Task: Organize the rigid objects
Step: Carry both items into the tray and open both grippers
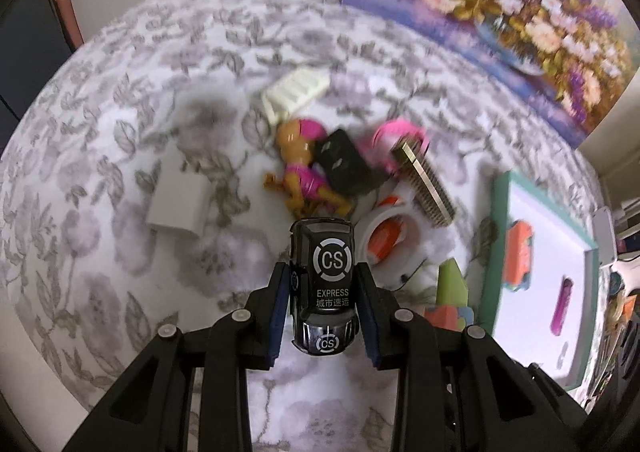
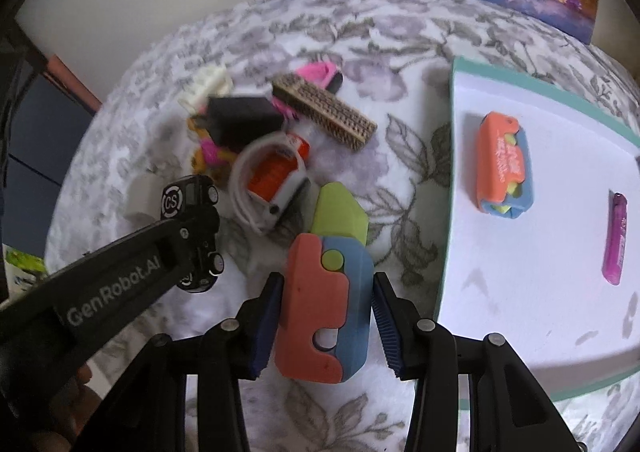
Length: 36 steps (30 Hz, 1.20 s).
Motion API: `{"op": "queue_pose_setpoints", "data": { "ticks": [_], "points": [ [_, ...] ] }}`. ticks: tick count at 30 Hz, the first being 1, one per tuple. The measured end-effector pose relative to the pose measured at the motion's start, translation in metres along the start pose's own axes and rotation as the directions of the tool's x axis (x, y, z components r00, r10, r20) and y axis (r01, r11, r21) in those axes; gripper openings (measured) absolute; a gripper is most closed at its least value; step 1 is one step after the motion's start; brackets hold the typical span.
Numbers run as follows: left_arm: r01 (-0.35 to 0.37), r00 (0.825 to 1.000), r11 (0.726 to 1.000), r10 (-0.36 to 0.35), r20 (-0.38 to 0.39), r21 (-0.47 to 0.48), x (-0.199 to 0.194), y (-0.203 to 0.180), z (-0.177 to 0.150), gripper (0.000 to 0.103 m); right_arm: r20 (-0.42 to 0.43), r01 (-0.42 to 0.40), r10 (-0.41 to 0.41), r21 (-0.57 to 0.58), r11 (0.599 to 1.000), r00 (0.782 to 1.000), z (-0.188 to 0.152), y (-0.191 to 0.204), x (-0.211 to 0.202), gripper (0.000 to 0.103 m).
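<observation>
The left tool (image 1: 323,288) pinched a toy car (image 1: 323,284); the right tool (image 2: 326,316) clamped a toy knife (image 2: 324,304) beside the tray (image 2: 448,179). Either might slip.

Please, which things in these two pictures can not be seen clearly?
- Left wrist view: the orange and pink toy figure is blurred and half covered by a black box.
- Right wrist view: the black toy car is partly hidden by the left gripper.
- Right wrist view: print on the purple lighter is too small.
</observation>
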<state>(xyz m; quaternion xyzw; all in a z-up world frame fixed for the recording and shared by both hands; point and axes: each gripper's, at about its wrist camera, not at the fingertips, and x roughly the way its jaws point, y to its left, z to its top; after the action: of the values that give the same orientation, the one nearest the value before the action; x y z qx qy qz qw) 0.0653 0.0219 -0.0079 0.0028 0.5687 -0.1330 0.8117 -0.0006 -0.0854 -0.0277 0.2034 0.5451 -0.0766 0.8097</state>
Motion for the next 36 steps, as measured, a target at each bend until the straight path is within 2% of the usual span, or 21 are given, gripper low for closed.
{"op": "queue_pose_setpoints", "data": {
  "ticks": [5,8,10,13,18,22,26,31,36],
  "points": [
    [0.016,0.997,1.0,-0.016,0.08,0.003,-0.03,-0.014,0.002,0.034,0.051,-0.026,0.024,0.053,0.998,0.998,0.001,-0.01,-0.024,0.047],
    [0.029,0.995,0.999,-0.031,0.097,0.021,-0.036,-0.027,0.001,0.034,0.091,-0.027,0.017,0.104,0.994,0.996,0.004,-0.026,-0.039,0.047],
    [0.039,0.995,0.998,-0.043,0.094,0.044,-0.036,-0.043,-0.001,0.034,0.114,0.003,-0.019,0.141,0.99,0.993,0.005,-0.042,-0.049,0.047],
    [0.055,0.996,0.994,-0.062,0.064,0.098,-0.032,-0.07,-0.009,0.034,0.129,0.092,-0.116,0.181,0.979,0.985,0.009,-0.064,-0.056,0.047],
    [0.081,0.995,0.973,-0.09,0.034,0.216,-0.028,-0.122,-0.028,0.034,0.093,0.184,-0.218,0.287,0.94,0.972,0.005,-0.115,-0.061,0.047],
    [0.103,0.994,0.948,-0.11,0.008,0.3,-0.023,-0.155,-0.046,0.034,0.08,0.212,-0.261,0.38,0.9,0.962,0.002,-0.158,-0.067,0.047],
    [0.082,0.996,0.917,-0.087,-0.005,0.39,-0.014,-0.179,-0.059,0.034,0.072,0.25,-0.313,0.446,0.859,0.947,-0.006,-0.185,-0.078,0.048],
    [0.09,0.996,0.907,-0.083,-0.034,0.411,-0.003,-0.185,-0.064,0.034,0.046,0.318,-0.388,0.49,0.811,0.92,-0.012,-0.212,-0.081,0.047],
    [0.088,0.996,0.897,-0.076,-0.045,0.433,0.003,-0.191,-0.067,0.034,0.024,0.337,-0.402,0.499,0.798,0.915,-0.017,-0.224,-0.078,0.047]
  ]
}}
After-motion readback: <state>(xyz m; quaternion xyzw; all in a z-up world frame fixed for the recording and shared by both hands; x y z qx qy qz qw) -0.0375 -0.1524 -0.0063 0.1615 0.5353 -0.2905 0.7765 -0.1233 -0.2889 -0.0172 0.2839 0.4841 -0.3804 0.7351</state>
